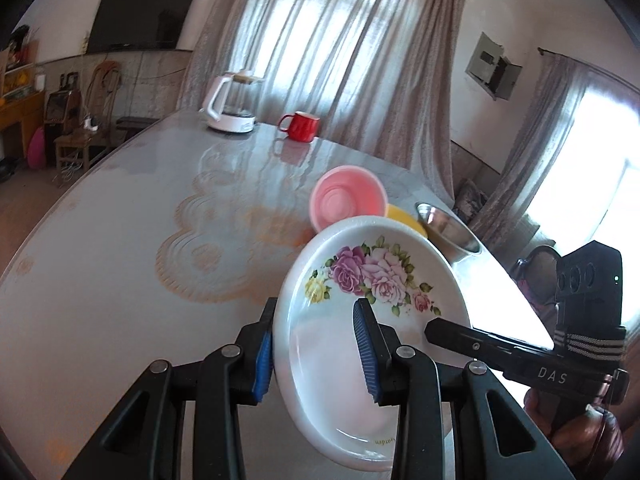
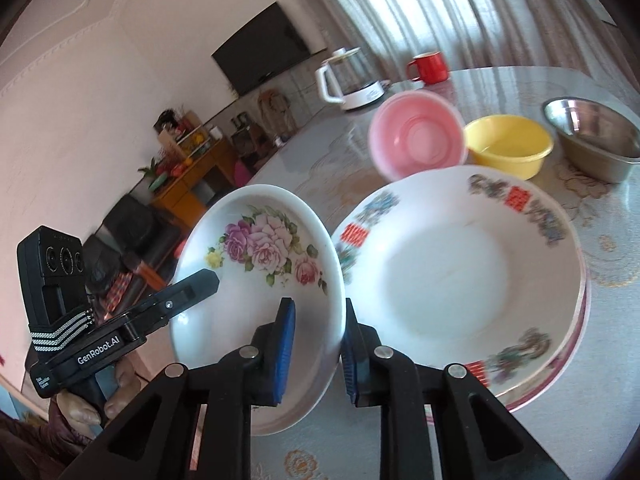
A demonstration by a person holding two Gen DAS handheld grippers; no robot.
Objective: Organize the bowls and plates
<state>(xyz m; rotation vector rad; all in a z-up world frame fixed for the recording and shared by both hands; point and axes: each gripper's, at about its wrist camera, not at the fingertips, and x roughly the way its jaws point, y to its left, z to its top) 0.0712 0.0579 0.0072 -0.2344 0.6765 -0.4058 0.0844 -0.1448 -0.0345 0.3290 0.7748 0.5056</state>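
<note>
A white deep plate painted with roses hangs tilted above the table, held from both sides. My left gripper is shut on its left rim, one blue pad outside and one inside. My right gripper is shut on the opposite rim. Each gripper shows in the other's view: the right gripper at the plate's right edge, the left gripper at its left edge. Just to the right lies a stack of white plates with red and blue patterns. Behind it are a pink bowl tipped on its side, a yellow bowl and a steel bowl.
A white kettle and a red mug stand at the far end of the glossy patterned table. The table's right edge runs close past the steel bowl. A hand grips each gripper's handle below the plate.
</note>
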